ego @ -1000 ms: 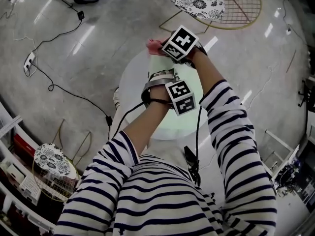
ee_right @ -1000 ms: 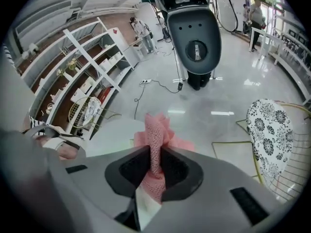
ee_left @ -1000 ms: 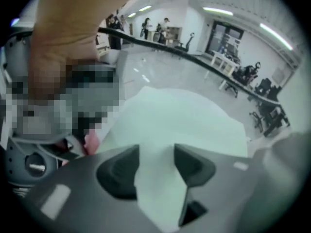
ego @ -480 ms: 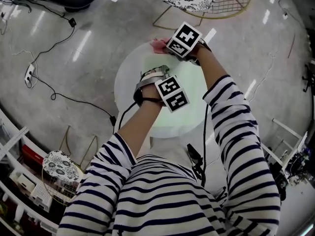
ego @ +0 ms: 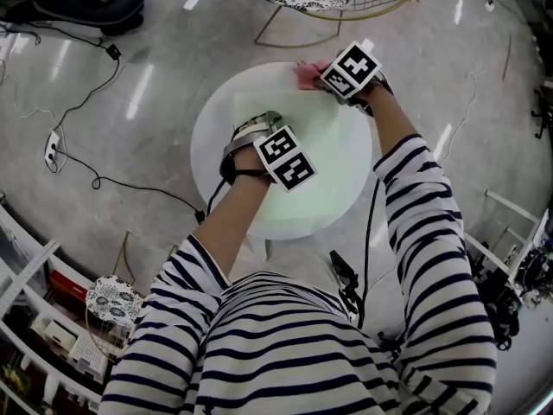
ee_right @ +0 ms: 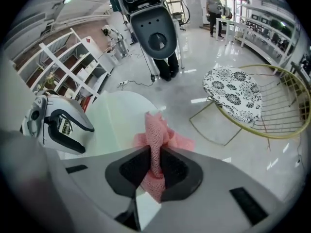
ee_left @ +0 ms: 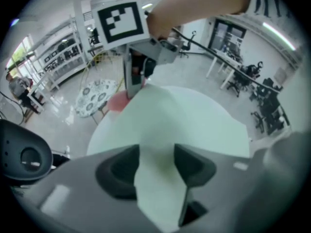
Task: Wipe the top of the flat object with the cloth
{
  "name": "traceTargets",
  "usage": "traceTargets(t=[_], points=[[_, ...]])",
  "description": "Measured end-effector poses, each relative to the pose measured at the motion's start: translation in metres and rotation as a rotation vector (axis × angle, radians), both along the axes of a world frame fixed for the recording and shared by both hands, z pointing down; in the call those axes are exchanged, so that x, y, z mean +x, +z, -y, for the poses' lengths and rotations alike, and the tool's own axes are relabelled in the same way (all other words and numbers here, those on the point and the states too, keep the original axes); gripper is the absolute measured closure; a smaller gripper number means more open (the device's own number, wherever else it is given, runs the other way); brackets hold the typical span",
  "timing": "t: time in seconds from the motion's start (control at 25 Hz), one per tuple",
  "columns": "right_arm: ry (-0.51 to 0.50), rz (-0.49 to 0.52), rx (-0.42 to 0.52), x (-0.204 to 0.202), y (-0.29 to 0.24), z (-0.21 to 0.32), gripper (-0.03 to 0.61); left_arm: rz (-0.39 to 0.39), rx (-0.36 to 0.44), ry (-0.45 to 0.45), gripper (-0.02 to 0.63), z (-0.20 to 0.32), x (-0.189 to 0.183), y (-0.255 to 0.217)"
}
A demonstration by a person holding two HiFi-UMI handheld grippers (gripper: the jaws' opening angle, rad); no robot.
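Snugly pinched — pink cloth (ee_right: 158, 130) between fingers (ee_right: 130, 168) of the right gripper (ee_right: 155, 155)

Pink open-weave cloth (ee_right: 155, 142), smooth matt pale-green flat object (ego: 321, 164), glossy floor (ego: 130, 102)

Pink mesh cloth (ee_right: 155, 142) bunched at far edge of pale-green board (ego: 333, 150).

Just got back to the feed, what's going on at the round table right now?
A person works with a gripper in each hand. The left gripper is clamped on the left edge of the pale green board lying on the round white table, apparently steadying it. The right gripper pinches a pink cloth and holds it at the board's far edge.
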State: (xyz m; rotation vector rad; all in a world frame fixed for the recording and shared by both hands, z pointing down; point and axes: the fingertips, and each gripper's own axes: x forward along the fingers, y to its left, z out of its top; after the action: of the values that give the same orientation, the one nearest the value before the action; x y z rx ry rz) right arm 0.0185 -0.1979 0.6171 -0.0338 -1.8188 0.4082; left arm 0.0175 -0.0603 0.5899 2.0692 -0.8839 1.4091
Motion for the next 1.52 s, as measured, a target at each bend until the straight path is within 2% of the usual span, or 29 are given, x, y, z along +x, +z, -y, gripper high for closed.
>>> traceTargets(t=[0.12, 0.36, 0.48, 0.64, 0.72, 0.92, 1.0, 1.32, 1.52], points=[[0.083, 0.024, 0.022, 0.020, -0.002, 0.012, 0.520, -0.002, 0.005, -0.006, 0.385, 0.001, 0.000, 0.000], [0.342, 0.142, 0.011, 0.046, -0.014, 0.020, 0.520, 0.009, -0.004, -0.003, 0.385, -0.002, -0.001, 0.000], [0.417, 0.158, -0.002, 0.064, -0.012, 0.011, 0.520, 0.013, -0.005, -0.006, 0.385, -0.002, 0.000, 0.000], [0.495, 0.232, -0.055, 0.079, -0.011, -0.010, 0.522, 0.015, -0.001, -0.003, 0.385, -0.002, 0.001, 0.000], [0.487, 0.246, -0.079, 0.083, -0.010, -0.021, 0.522, 0.019, -0.005, -0.002, 0.385, -0.002, 0.000, 0.001], [0.308, 0.195, -0.059, 0.099, -0.008, -0.055, 0.522, 0.029, -0.013, -0.004, 0.385, -0.002, 0.001, 0.001], [0.267, 0.188, -0.054, 0.105, -0.007, -0.068, 0.522, 0.030, -0.014, -0.005, 0.385, -0.002, 0.002, 0.001], [0.184, 0.176, -0.058, 0.127, -0.009, -0.128, 0.522, 0.043, -0.020, -0.010, 0.385, -0.002, -0.002, 0.002], [0.200, 0.161, -0.089, 0.151, -0.006, -0.182, 0.522, 0.056, -0.034, -0.010, 0.385, -0.001, -0.003, 0.005]])
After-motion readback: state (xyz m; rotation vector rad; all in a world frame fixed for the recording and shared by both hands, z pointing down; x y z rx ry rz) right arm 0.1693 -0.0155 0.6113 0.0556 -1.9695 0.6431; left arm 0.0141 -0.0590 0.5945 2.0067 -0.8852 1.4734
